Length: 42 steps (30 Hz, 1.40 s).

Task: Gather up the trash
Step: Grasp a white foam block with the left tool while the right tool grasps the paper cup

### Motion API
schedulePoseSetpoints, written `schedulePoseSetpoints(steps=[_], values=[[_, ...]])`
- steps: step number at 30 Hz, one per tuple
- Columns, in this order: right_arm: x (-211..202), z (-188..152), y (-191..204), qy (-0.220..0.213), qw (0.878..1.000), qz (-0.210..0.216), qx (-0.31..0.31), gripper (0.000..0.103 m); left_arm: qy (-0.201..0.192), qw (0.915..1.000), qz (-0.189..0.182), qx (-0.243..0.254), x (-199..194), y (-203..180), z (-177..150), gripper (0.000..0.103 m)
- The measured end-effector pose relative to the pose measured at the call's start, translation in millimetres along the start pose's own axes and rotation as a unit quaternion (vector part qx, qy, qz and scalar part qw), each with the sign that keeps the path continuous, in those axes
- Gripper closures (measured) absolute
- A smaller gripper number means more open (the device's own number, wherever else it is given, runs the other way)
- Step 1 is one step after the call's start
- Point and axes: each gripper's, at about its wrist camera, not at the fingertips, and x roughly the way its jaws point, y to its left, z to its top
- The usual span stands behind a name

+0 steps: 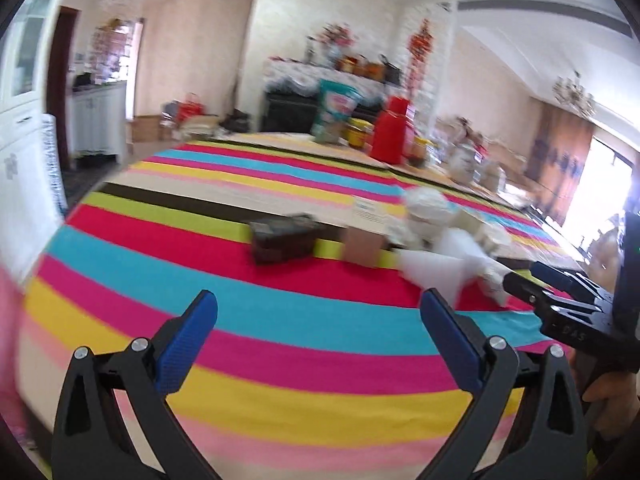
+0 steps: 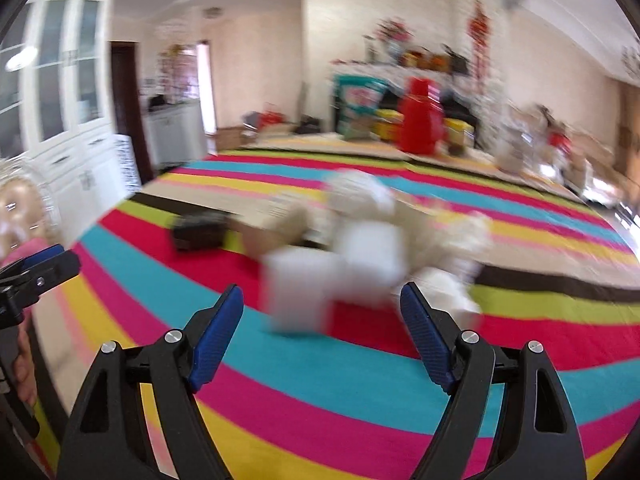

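A table is covered with a striped cloth [image 1: 280, 320] in red, blue, pink, yellow, green, brown and cream bands. The cloth looks flat and smooth.

The left gripper [image 1: 320, 304] is held low over the blue and pink stripes. Its black arms end in blue pads [image 1: 188, 340] with a bumpy, dotted skin. The jaws are spread wide apart, and nothing is held between them.

The right gripper [image 2: 322, 300] is spread wide too, and nothing is gripped by it. In the left wrist view it [image 1: 560, 300] is seen at the right edge, close to the white scraps.

The trash is gathered in a small heap [image 1: 432, 236] in the middle of the table, ahead of both grippers. A dark, boxy thing [image 1: 282, 238] is set on the red stripe at the left of the heap. A small brown cardboard box [image 1: 362, 246] is placed just beside it. White crumpled paper [image 2: 360, 200] is piled behind, soft and lumpy. White, flat-sided pieces [image 2: 304, 292] are seen nearest the right gripper, but they are too blurred for the shape to be told.

At the far end of the table a shiny red container [image 1: 390, 132] and a teal printed bag [image 1: 336, 108] are stood upright.
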Motion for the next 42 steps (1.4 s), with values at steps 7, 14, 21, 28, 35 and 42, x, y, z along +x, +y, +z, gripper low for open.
schedulePoseSetpoints(steps=[7, 14, 21, 28, 35, 42], values=[[30, 1, -52, 0.048, 0.998, -0.023, 0.024, 0.026, 0.031, 0.9981, -0.011, 0.053, 58, -70, -4, 0.005], [64, 8, -49, 0.087, 0.996, 0.0, 0.023, 0.027, 0.061, 0.9954, -0.008, 0.073, 80, -91, -8, 0.005], [74, 3, -68, 0.115, 0.991, 0.037, 0.056, 0.042, 0.088, 0.9921, -0.005, 0.089, 99, -105, -8, 0.005], [49, 8, -85, 0.069, 0.994, 0.028, 0.078, 0.043, 0.111, 0.9903, -0.005, 0.084, 131, -123, -1, 0.006], [44, 6, -89, 0.066, 0.993, 0.031, 0.093, 0.043, 0.141, 0.9887, -0.005, 0.051, 150, -117, 3, 0.049], [45, 5, -81, 0.064, 0.995, 0.029, 0.077, 0.043, 0.087, 0.9944, -0.004, 0.06, 120, -108, 6, 0.052]])
